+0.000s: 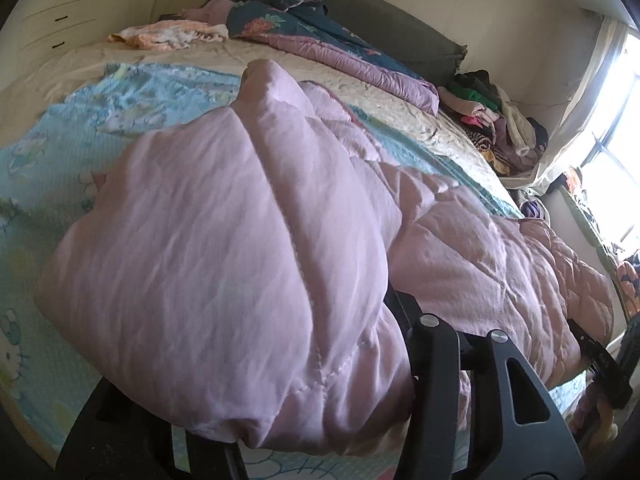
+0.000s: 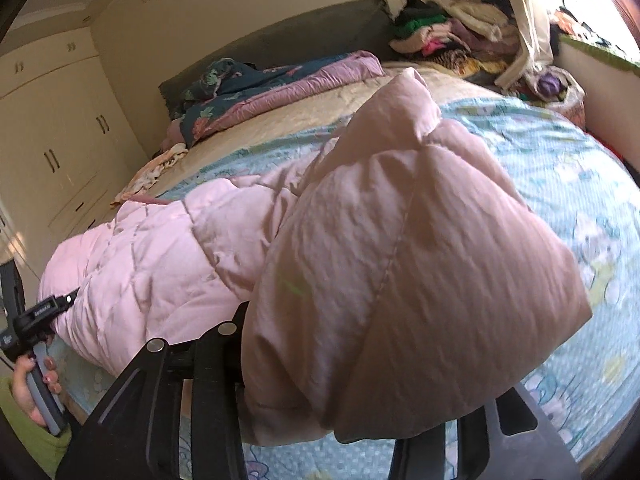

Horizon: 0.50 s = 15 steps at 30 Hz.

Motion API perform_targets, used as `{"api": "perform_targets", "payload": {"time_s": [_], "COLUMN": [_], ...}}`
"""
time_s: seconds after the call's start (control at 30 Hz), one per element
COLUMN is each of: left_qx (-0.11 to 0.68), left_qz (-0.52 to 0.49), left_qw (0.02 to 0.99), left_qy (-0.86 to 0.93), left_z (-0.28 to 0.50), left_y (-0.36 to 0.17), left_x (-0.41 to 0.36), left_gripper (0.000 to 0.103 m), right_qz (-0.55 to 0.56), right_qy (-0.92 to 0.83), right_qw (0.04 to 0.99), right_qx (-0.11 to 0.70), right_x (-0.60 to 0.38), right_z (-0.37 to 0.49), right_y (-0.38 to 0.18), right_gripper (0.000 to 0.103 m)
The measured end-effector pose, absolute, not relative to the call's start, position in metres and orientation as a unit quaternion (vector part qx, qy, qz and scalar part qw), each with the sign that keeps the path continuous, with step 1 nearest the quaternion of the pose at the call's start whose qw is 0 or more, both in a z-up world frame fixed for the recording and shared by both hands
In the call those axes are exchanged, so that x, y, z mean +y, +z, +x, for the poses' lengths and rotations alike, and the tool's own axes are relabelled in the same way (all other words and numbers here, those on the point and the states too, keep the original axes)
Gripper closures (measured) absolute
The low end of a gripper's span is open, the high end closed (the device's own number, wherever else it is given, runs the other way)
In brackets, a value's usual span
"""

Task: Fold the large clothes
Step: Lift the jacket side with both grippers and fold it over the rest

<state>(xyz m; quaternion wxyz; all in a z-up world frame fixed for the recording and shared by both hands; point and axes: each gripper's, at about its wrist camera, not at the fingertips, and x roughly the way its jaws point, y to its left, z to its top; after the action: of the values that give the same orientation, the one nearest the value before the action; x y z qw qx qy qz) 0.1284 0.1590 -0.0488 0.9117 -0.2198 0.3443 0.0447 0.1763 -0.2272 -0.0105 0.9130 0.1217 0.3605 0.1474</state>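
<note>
A pink quilted padded coat point(image 1: 248, 240) lies across the near part of the bed; it also shows in the right wrist view point(image 2: 380, 272). My left gripper point(image 1: 320, 412) is shut on one bunched end of the coat and holds it up; the fabric hides the fingertips. My right gripper point(image 2: 320, 420) is shut on the other end of the coat and lifts it the same way. The left gripper's body and the hand holding it show in the right wrist view point(image 2: 36, 332) at the far left. The right gripper's body shows at the right edge of the left wrist view point(image 1: 600, 356).
The coat rests on a light blue cartoon-print sheet point(image 1: 60, 152) over a cream bedspread point(image 2: 280, 124). A dark floral quilt point(image 1: 320, 36) lies by the headboard. A pile of clothes point(image 1: 500, 120) is heaped at the bed's window side. White wardrobes point(image 2: 52, 140) stand beside the bed.
</note>
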Motion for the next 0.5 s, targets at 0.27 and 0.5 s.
{"api": "perform_targets", "payload": {"time_s": [0.27,0.5], "left_qx": [0.347,0.348], "left_qz": [-0.231,-0.239], "left_qw": [0.908,0.905], "left_qy": [0.043,0.047], "left_z": [0.124,0.123], "left_y": [-0.060,-0.069], "left_x": [0.161,0.162], "left_gripper": [0.054,0.048], "right_qz": [0.157,0.199], "right_qy": [0.121,0.111], "right_qw": [0.896,0.880], "right_qx": [0.397,0.416], "right_x": [-0.235,-0.245], "right_z": [0.187,0.191], "right_y": [-0.035,-0.053], "right_gripper": [0.053,0.038]}}
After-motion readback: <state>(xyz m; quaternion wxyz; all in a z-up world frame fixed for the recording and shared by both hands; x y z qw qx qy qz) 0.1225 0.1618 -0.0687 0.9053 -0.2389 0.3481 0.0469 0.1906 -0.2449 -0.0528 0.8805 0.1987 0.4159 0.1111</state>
